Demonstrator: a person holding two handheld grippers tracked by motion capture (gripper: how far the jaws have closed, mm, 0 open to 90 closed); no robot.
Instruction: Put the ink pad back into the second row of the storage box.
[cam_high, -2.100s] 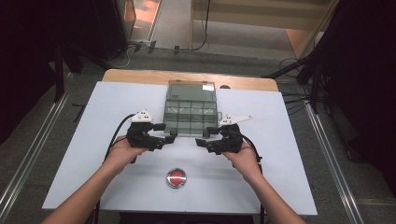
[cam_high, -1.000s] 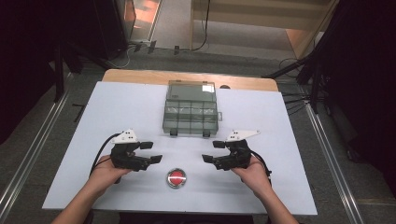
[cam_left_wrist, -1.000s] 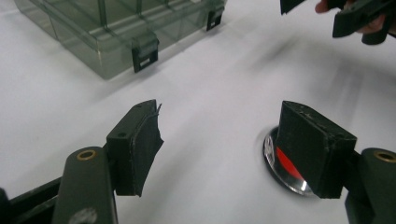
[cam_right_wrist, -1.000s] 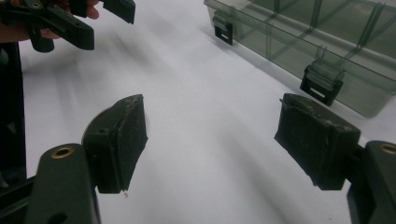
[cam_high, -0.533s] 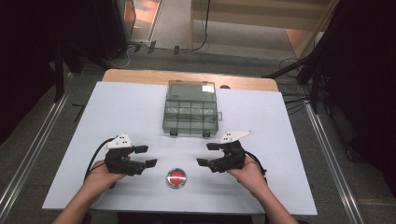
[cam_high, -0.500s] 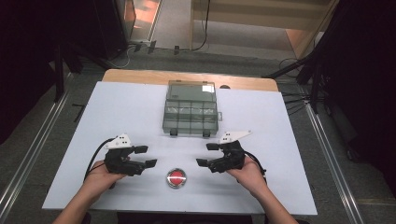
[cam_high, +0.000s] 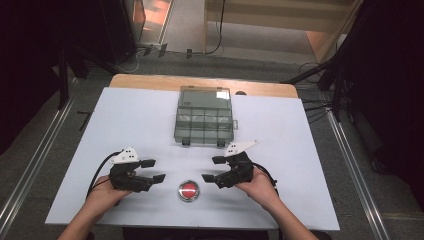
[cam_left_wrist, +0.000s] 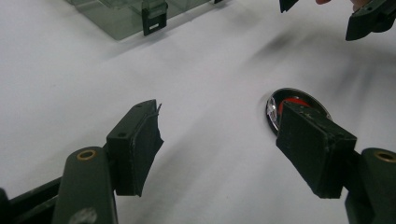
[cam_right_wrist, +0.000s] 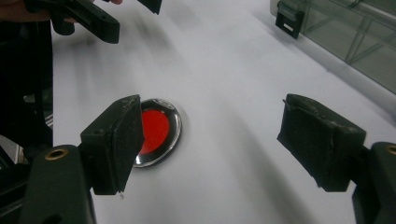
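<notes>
A round red button in a chrome ring (cam_high: 188, 190) sits in the white table near its front edge. My left gripper (cam_high: 156, 171) rests to the button's left, jaws wide and empty, pointing right. In the left gripper view the button (cam_left_wrist: 287, 102) peeks out behind the right jaw. My right gripper (cam_high: 213, 169) is to the button's right, pointing left, open with nothing between its jaws. The right gripper view has the button (cam_right_wrist: 156, 130) just beyond the left jaw. A clear plastic compartment box (cam_high: 204, 122) with black latches lies shut farther back at the middle.
The white table top (cam_high: 310, 150) ends on a wooden strip (cam_high: 150, 81) at the back. Metal rails (cam_high: 350, 165) run along both sides. Black cables (cam_high: 97, 172) trail from the grippers toward the person's hands.
Both hands have drawn back from the clear box toward the table's front edge. They now flank the red button. Over the last half second the right gripper crept slightly inward.
</notes>
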